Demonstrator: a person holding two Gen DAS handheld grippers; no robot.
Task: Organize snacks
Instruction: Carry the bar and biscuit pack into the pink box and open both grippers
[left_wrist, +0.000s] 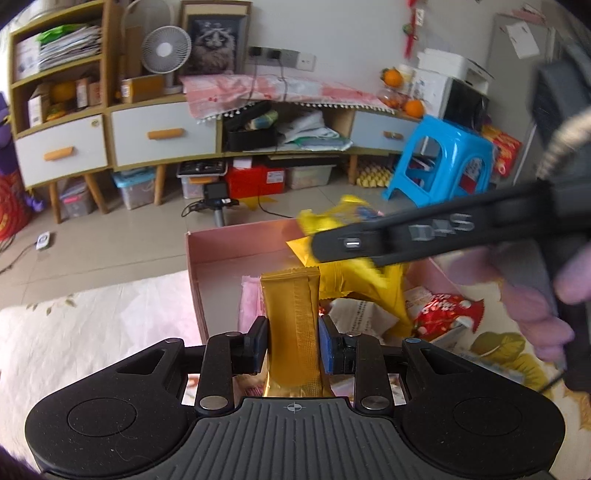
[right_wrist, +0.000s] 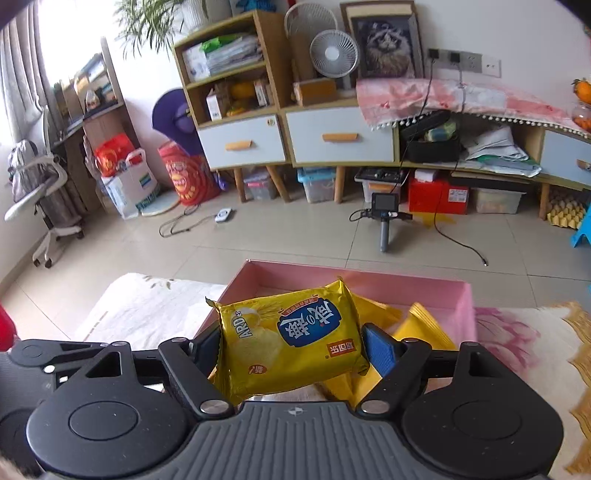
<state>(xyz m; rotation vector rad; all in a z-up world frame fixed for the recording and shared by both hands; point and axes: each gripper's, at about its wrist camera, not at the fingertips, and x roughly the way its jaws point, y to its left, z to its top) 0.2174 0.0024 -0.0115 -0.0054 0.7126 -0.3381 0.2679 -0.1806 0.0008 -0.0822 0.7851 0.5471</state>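
Loading step — left gripper (left_wrist: 293, 347) jaws clamp gold sachet (left_wrist: 291, 314), right gripper (right_wrist: 291, 350) jaws clamp yellow biscuit pack (right_wrist: 288, 343); pink box (right_wrist: 406, 286) lies just ahead — next: lower, release.

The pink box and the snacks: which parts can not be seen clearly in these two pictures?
- Left wrist view: the right gripper covers part of the yellow packet, which is blurred.
- Left wrist view: the gold packet hides part of the pink box floor.
- Right wrist view: the yellow packet and the gripper body hide most of the box inside.
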